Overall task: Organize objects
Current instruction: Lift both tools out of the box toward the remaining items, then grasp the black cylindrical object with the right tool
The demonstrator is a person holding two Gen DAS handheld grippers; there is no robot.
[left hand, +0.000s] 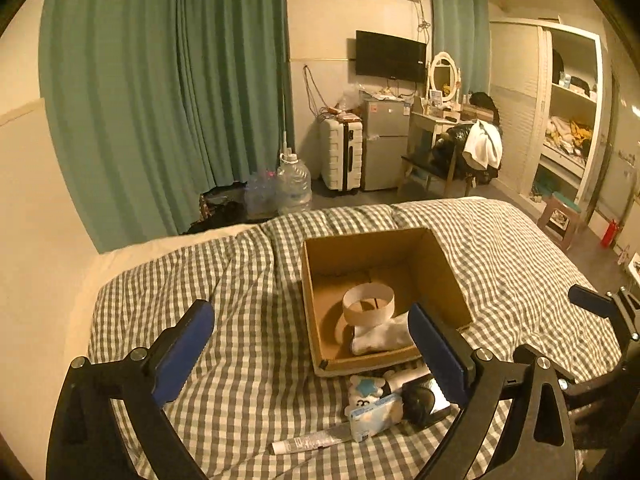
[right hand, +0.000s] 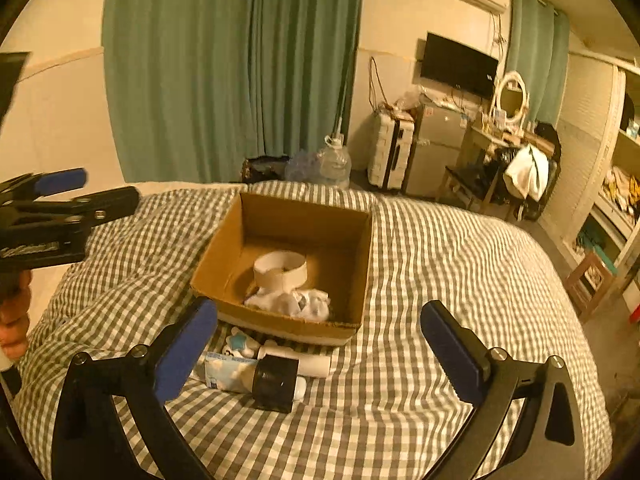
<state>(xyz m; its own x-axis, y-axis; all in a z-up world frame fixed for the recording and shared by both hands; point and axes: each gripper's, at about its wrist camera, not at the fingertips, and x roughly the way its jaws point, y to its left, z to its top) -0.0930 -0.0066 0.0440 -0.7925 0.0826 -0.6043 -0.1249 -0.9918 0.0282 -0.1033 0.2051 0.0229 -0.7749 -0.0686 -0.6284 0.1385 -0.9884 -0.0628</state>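
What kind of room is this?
Most likely a lived-in bedroom: a bed with a checked cover fills the foreground, with a vanity mirror and an open wardrobe along the walls.

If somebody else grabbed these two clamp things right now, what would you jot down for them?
Left gripper: open, holding nothing, above the bed.
Right gripper: open, holding nothing, aimed at the pile.
Cardboard box sits on the checked bedspread.
Done: a tape roll and white socks are in the box.
Left: the items lying in front of the box, namely a tissue pack, a black roll, a white bottle, a small plush toy and a white tube.
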